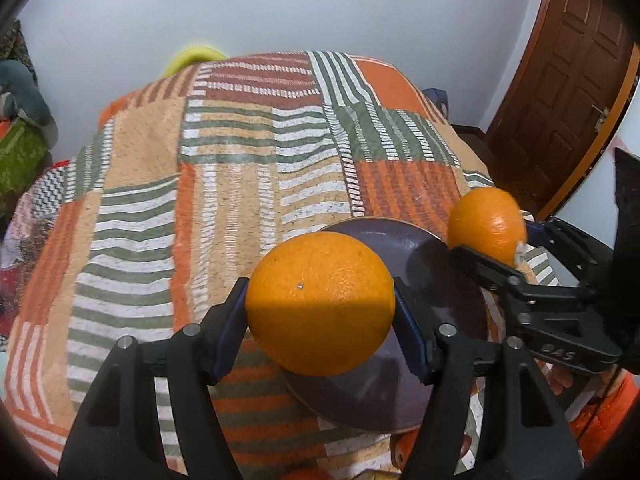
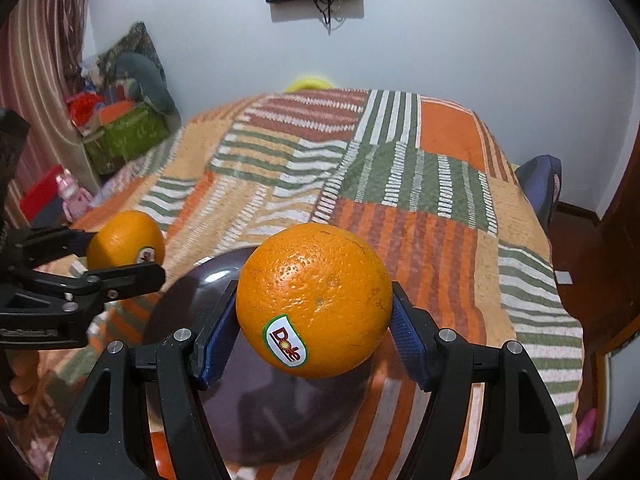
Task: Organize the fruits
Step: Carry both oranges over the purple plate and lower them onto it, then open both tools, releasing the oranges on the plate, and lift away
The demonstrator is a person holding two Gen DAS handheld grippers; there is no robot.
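My left gripper is shut on an orange and holds it above the near-left part of a dark purple plate that lies on the patchwork bedspread. My right gripper is shut on a second orange with a Dole sticker, held above the same plate. In the left wrist view the right gripper and its orange show at the right. In the right wrist view the left gripper and its orange show at the left.
The striped orange, green and white bedspread covers the bed up to a pale wall. A brown door stands at the right. A green box with clutter sits left of the bed. A blue chair stands at the right.
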